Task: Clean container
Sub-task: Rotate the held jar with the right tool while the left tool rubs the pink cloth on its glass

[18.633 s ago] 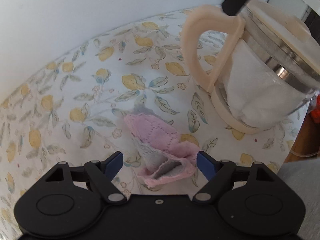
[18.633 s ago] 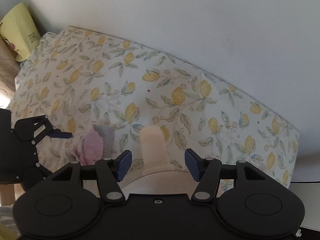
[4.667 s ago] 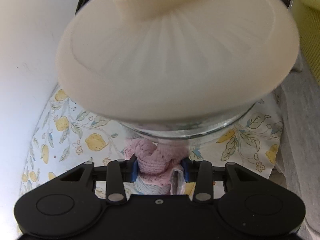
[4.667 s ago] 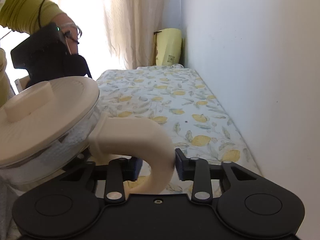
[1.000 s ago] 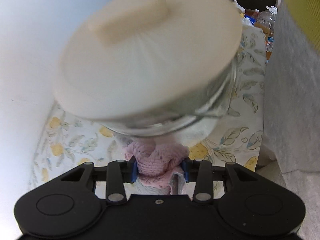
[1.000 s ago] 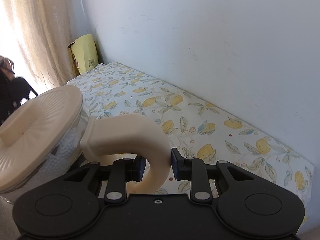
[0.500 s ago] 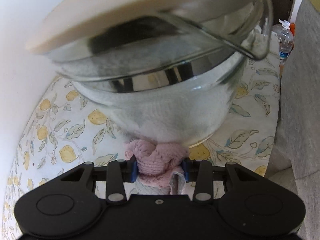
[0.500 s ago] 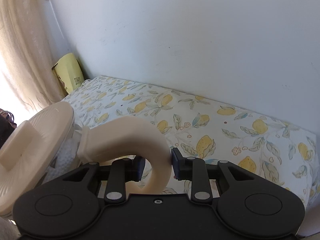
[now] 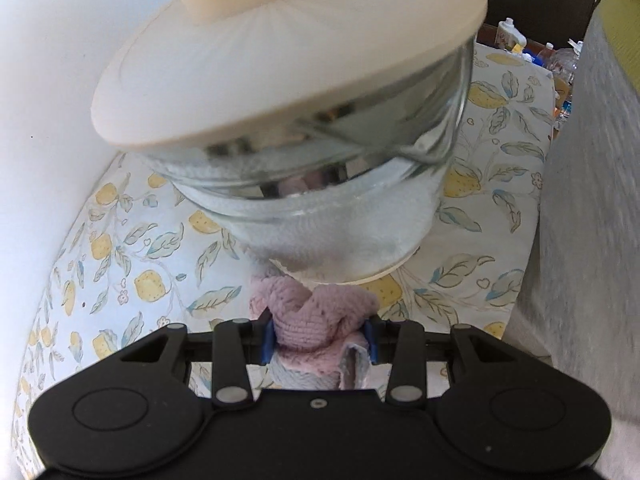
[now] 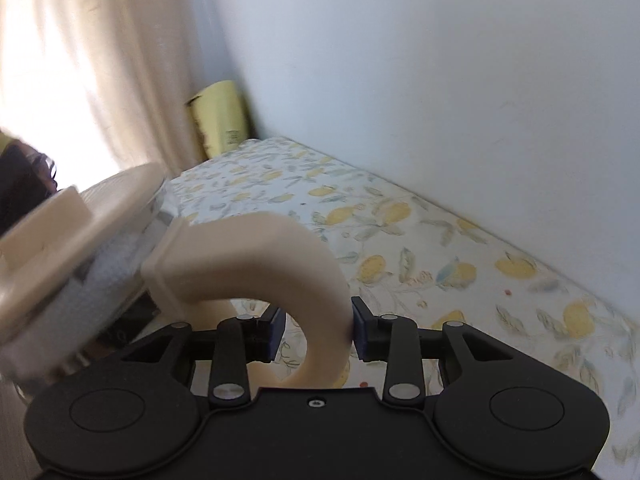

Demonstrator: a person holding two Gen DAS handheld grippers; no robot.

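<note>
A glass jug (image 9: 320, 200) with a cream lid (image 9: 288, 52) and a cream base is held tilted in the air above the lemon-print tablecloth (image 9: 132, 264). My left gripper (image 9: 318, 336) is shut on a bunched pink cloth (image 9: 316, 320), which presses against the jug's lower glass wall near the base. My right gripper (image 10: 316, 334) is shut on the jug's curved cream handle (image 10: 256, 256); the lid (image 10: 72, 216) and glass body show at the left of that view. White paper shows inside the jug.
A white wall (image 10: 440, 80) runs along the far edge of the table. A yellow bag (image 10: 220, 120) stands at the table's far end by a curtain (image 10: 80, 60). Grey clothing (image 9: 588, 240) fills the right of the left wrist view, with bottles (image 9: 560, 56) behind it.
The jug has tilted so that its lid top faces the left camera again. The right gripper has swung toward the curtain end. The pink cloth stays pressed against the jug's lower glass.
</note>
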